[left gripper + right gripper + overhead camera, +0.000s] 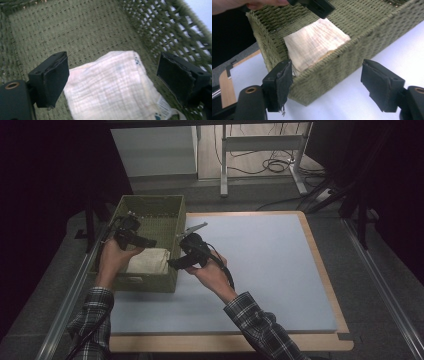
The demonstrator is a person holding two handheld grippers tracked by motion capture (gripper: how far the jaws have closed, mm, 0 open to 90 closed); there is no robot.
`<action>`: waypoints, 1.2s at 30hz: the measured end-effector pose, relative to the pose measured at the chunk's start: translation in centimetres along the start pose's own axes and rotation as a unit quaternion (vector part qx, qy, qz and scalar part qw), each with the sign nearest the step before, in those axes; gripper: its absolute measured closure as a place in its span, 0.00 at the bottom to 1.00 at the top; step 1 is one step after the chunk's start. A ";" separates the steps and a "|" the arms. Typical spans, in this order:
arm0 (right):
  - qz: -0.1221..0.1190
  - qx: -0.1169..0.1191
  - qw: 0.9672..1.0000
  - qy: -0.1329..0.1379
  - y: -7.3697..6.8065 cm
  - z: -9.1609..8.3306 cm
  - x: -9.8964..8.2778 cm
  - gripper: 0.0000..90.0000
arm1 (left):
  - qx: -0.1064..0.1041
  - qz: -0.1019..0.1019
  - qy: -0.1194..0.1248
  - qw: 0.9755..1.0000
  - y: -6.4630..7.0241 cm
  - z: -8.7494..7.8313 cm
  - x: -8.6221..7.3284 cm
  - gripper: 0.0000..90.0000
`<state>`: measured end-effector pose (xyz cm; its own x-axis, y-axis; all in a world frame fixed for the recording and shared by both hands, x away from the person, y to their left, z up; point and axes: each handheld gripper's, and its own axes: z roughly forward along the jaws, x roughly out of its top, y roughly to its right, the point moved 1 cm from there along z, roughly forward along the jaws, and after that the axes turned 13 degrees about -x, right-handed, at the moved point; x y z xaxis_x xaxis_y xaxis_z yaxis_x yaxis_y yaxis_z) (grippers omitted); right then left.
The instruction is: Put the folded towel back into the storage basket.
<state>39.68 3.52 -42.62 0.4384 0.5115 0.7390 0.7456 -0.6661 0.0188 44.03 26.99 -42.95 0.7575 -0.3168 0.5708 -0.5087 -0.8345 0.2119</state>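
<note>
A green woven basket [150,282] stands at the left of the table, and a folded cream cloth [148,260] lies in its near end. My left gripper [150,242] hovers over the basket. Its jaws stand open above the cloth [112,100] without touching it, with the basket floor [75,30] behind. My right gripper [175,264] is outside the basket, just off its right wall. In the right gripper view its jaws stand open and bare in front of the basket's corner [342,67], with the cloth [314,42] beyond the rim.
The basket sits on a pale blue-grey mat [260,270] that covers a wooden tabletop [322,265]. Beyond the table are a white cabinet [155,150], metal desk legs [223,165] and cables on the floor [275,165]. Dark surroundings lie on both sides.
</note>
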 end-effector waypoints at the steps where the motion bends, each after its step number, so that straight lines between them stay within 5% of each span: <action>1: -0.001 -0.001 1.000 0.002 0.2 -0.1 -0.1 0.27 | -0.003 -0.001 0.001 1.000 0.1 0.0 0.1 0.12; 17: 0.004 0.002 1.000 0.000 3.2 -1.7 -3.0 0.16 | -0.044 0.007 0.019 0.999 2.8 0.4 1.7 0.06; 29: 0.002 -0.009 1.000 -0.005 5.8 -3.5 -5.6 0.12 | -0.067 0.038 0.027 0.997 6.2 1.3 3.5 0.04; 36: -0.010 -0.023 1.000 -0.008 7.1 -4.8 -7.4 0.11 | -0.069 0.074 0.024 0.995 8.8 2.5 4.5 0.04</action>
<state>39.30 -7.58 -44.66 0.4321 0.5340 0.7267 0.7308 -0.6795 0.0648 43.92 17.08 -40.50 0.6518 -0.4073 0.6397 -0.6668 -0.7097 0.2274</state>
